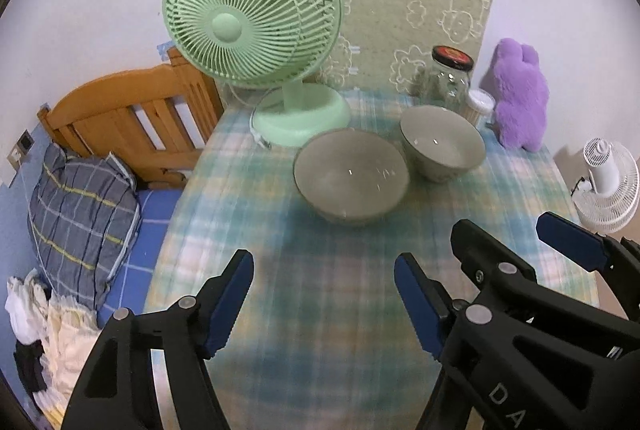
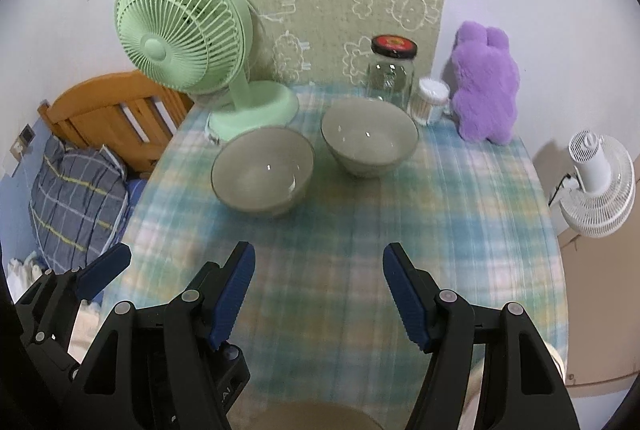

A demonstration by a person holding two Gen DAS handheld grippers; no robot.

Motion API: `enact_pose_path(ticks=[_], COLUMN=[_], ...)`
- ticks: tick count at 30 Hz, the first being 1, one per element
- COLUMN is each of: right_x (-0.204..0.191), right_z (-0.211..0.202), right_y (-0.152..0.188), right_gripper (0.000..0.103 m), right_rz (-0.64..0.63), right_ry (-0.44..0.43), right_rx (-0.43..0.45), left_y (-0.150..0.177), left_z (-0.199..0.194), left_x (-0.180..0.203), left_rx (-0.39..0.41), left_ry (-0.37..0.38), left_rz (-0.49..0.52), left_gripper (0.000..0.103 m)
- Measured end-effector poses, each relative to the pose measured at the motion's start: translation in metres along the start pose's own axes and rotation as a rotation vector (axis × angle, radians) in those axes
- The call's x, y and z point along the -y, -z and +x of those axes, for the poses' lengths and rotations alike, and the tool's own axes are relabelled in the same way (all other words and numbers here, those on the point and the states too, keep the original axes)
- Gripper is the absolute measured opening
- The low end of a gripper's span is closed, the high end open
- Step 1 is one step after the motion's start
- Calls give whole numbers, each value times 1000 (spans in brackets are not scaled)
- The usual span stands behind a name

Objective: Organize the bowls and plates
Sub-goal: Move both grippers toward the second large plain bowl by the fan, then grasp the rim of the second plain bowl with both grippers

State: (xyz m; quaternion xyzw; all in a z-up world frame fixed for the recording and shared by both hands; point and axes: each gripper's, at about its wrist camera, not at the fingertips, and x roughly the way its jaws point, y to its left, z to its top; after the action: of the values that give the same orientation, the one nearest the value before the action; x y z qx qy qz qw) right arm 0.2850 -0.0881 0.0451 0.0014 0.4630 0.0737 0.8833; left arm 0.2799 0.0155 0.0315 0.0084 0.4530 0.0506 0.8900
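Both empty and spread wide: left tool and right tool, low over the plaid tabletop. Straight ahead, near bowl slightly left, far bowl just beside it, not touching. Round, glossy grey ceramic, smooth-rimmed; left tool probably nearer.

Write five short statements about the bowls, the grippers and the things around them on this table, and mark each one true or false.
1. Two bowls, the left bowl and the right bowl, sit apart, unstacked. True.
2. The left gripper grips a bowl. False: open, holding nothing.
3. The right gripper is open. True.
4. The glass jar has no lid. False: a dark lid is on it.
5. The green fan lies on its side. False: it stands upright.
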Motion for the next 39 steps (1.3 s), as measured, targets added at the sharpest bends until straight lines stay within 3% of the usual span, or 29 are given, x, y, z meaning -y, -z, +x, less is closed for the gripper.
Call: enact_pose_path(ticks=[9,13,22,25,27,31,37,39], right_x=[-12,-13,-12,-9,-8,-9,-9,-8], right_z=[32,49,97,119,131,147,167,172], right_y=[-45,-60,-81,-78,-77,-74,-72,-71], right_gripper=[70,70,68,63,54,51,41,34], right_rz=[37,64,118,139,146,146,150,155], right_ry=[-8,-2,43,45,45,48,52,57], right_rx=[42,55,50,16,0,-28,-55,-63], left_y=[-45,-66,-79,-76,-74,-71,-71,-70], left_z=[30,51,106,125,137,155,170,176], left_x=[-14,-16,-19,-18,-18,-21,-21,-20], left_rx=[42,50,15,-19,-32,-62,-79,-88], left_ry=[-27,-29,19,37,21,36,49,54], left_rz=[23,56,66,60,67,59,70,77], left_gripper=[74,68,66,65,58,57,38,35])
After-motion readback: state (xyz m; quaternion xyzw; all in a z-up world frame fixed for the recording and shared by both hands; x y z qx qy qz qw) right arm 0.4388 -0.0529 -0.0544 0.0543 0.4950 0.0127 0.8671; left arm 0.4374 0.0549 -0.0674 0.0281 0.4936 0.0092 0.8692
